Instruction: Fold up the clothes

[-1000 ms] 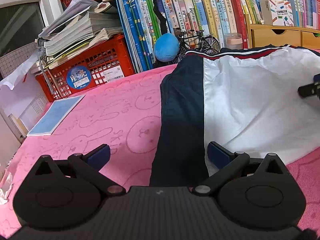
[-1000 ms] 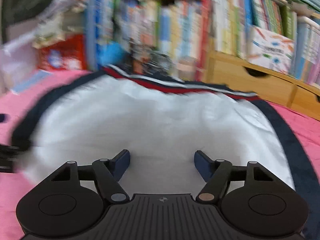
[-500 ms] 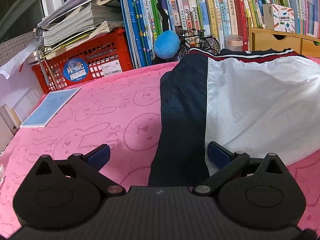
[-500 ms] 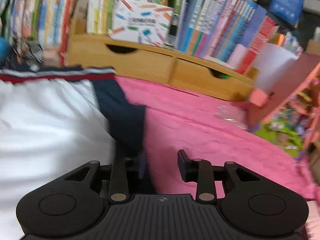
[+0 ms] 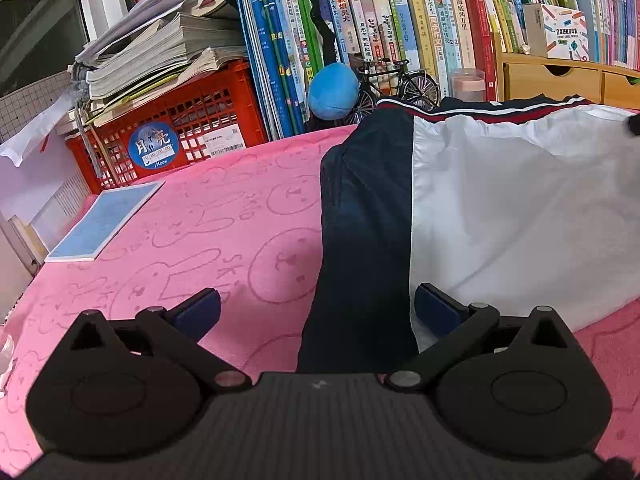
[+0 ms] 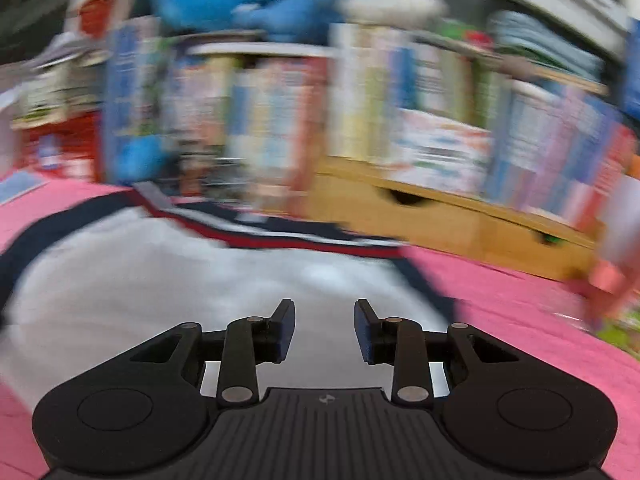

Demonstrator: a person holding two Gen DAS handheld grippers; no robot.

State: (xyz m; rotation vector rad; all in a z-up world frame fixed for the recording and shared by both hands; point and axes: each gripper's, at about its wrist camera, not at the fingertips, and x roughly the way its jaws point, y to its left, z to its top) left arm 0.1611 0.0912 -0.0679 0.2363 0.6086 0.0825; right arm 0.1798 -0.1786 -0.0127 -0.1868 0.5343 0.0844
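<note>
Pink bunny-print cloth point(image 5: 224, 232) covering the surface, navy-and-white garment point(image 5: 480, 208) spread flat, blue booklet point(image 5: 106, 220), red crate point(image 5: 172, 132)

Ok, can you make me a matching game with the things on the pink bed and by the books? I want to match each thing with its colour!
Things:
1. crate
2. plush ball
3. drawers
4. blanket

Colours:
A. pink
B. wooden yellow
C. red
D. blue

Pairs: 1-C, 2-D, 3-B, 4-A
</note>
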